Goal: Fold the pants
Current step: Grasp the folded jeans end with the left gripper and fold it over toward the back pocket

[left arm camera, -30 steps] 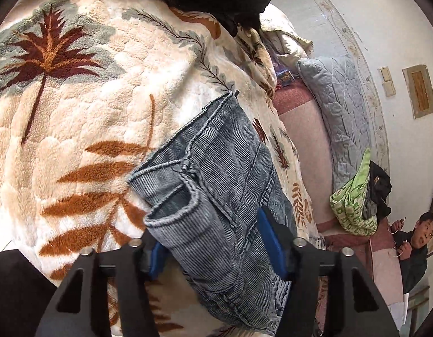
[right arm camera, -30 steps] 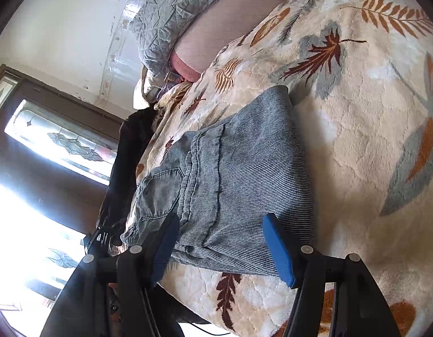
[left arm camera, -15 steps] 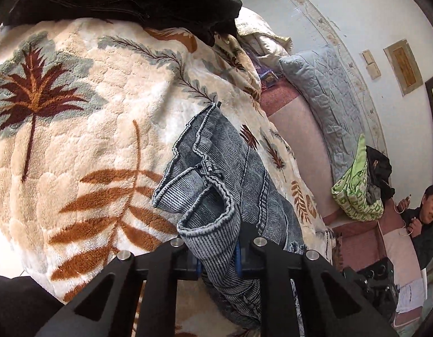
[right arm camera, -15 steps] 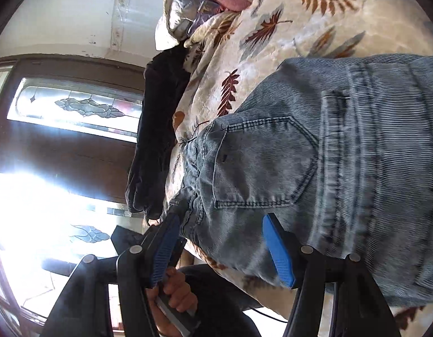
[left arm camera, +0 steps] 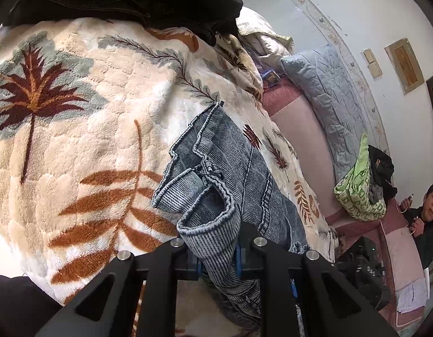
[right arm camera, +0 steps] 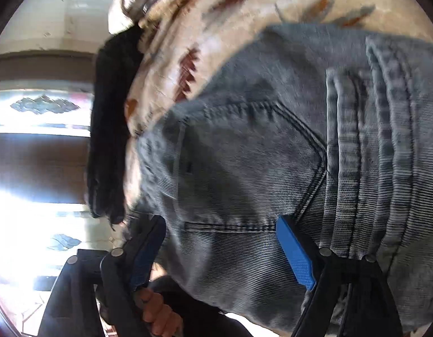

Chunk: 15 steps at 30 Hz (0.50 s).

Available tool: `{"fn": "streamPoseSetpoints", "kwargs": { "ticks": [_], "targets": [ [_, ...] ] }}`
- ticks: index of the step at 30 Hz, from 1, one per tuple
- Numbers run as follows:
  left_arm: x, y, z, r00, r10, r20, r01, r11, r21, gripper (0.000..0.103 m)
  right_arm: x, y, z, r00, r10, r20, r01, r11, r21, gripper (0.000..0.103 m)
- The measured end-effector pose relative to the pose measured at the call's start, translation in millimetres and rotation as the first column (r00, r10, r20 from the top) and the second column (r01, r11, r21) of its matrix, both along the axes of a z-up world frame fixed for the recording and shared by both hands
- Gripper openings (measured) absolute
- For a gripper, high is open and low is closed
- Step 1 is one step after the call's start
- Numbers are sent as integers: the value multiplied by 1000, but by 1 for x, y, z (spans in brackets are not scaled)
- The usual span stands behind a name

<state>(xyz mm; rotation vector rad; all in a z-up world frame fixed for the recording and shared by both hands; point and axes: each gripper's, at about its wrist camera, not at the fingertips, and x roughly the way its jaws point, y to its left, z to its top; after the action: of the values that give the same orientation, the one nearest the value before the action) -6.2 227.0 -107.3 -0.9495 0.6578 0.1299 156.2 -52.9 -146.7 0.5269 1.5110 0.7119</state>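
In the left wrist view, the leg end of the pants (left arm camera: 216, 174) is being gripped at lower centre by the clenched left tongs (left arm camera: 218, 258), with the blanket (left arm camera: 84, 129) spread to the left. In the right wrist view, the waist near the pocket is being straddled by the released right tongs (right arm camera: 220, 250). A fold is seemingly being prepared; next, a right-side grasp is called for.

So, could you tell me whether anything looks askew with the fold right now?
Yes: the jeans are bunched at the hem end, where the left gripper pinches a rumpled loop of cuff. Its edges do not line up on the blanket. The right gripper is open over the pocket area.
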Motion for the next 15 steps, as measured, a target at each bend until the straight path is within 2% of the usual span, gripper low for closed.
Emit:
{"fn": "streamPoseSetpoints", "kwargs": {
  "ticks": [2,4,6,9,12,15],
  "targets": [
    [0,-4,4,1000,3,-1,-2,999,39,17,0,-5,7,999,-38,-11,39,999,34,85],
    [0,-8,9,1000,-3,1,3,997,75,17,-2,-16,26,999,-46,24,43,992,123,85],
    [2,-14,17,1000,-14,10,13,991,130,16,-11,-39,43,993,-91,74,80,987,141,85],
    [3,-27,39,999,-35,41,25,976,218,15,-23,-87,50,983,-156,95,138,975,175,85],
    [6,-50,69,993,-86,81,56,946,321,12,-38,-138,54,966,-231,121,207,961,182,85],
    [10,-90,106,976,-174,133,99,892,442,11,-52,-200,53,934,-326,149,292,933,209,85]
  ]
}}
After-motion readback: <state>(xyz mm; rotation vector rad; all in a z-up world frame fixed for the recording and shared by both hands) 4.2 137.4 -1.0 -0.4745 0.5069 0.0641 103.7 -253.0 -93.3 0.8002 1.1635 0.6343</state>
